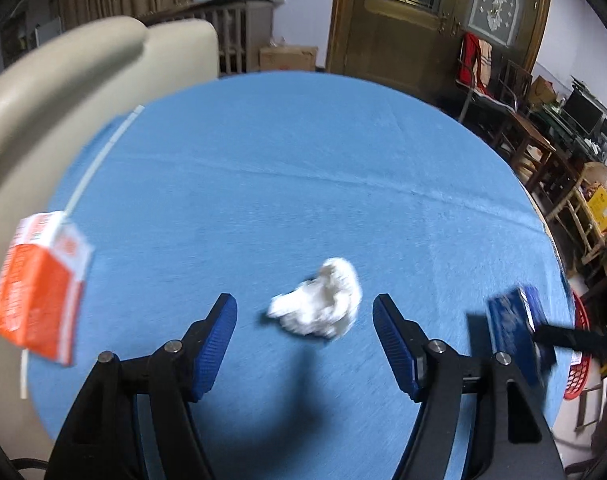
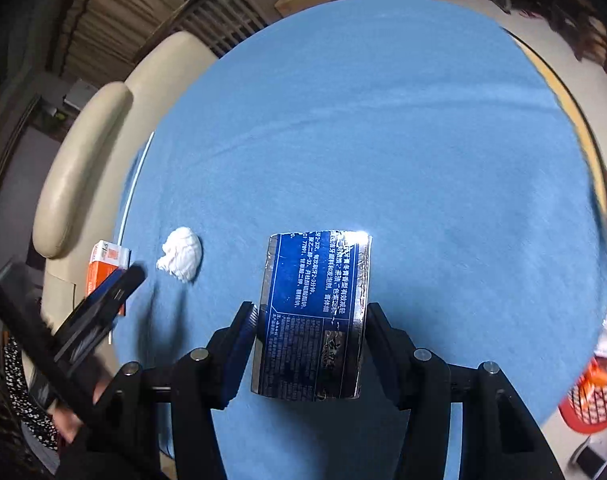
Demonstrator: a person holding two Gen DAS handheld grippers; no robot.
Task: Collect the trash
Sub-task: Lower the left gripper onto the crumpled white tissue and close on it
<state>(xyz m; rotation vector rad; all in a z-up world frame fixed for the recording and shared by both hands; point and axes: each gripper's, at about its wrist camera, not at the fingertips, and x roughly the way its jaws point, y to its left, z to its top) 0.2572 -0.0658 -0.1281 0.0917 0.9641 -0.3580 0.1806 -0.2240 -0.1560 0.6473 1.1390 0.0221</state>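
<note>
A crumpled white tissue lies on the round blue table. My left gripper is open, its blue pads either side of the tissue and just short of it. An orange carton stands at the table's left edge. My right gripper is shut on a blue box with white print, held above the table. The box also shows in the left wrist view. The tissue, the carton and the left gripper show at the left of the right wrist view.
A beige armchair stands against the table's left side. A red mesh basket with trash sits on the floor off the table's right edge. Wooden chairs and clutter stand at the back right.
</note>
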